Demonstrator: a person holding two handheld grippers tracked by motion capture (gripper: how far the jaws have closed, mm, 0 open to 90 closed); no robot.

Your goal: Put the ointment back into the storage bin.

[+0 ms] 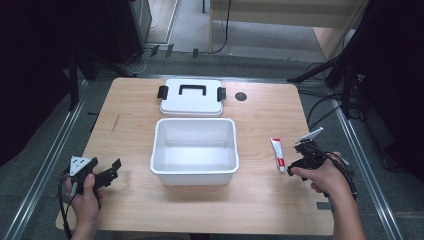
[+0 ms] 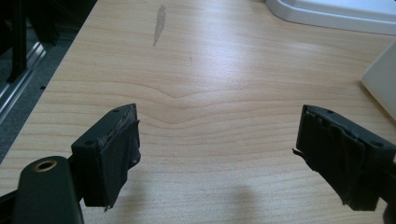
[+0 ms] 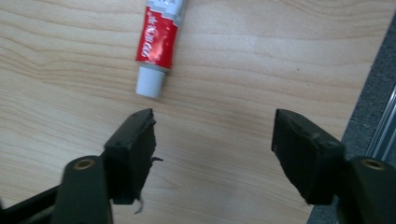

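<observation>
A red and white tube (image 1: 278,154) lies flat on the wooden table, to the right of an open white bin (image 1: 195,177). My right gripper (image 1: 296,159) sits just right of the tube. In the right gripper view its jaws (image 3: 212,135) stand open over bare wood, and the tube's white cap end (image 3: 159,42) lies just beyond the left jaw without touching it. My left gripper (image 1: 112,172) rests at the table's front left. It is open (image 2: 217,140) with nothing between the jaws.
The bin's white lid (image 1: 192,97), with a black handle and black side clips, lies behind the bin. A dark round hole (image 1: 241,96) sits at the back right of the table. The table's right edge and a metal rail (image 3: 385,121) run close beside my right gripper.
</observation>
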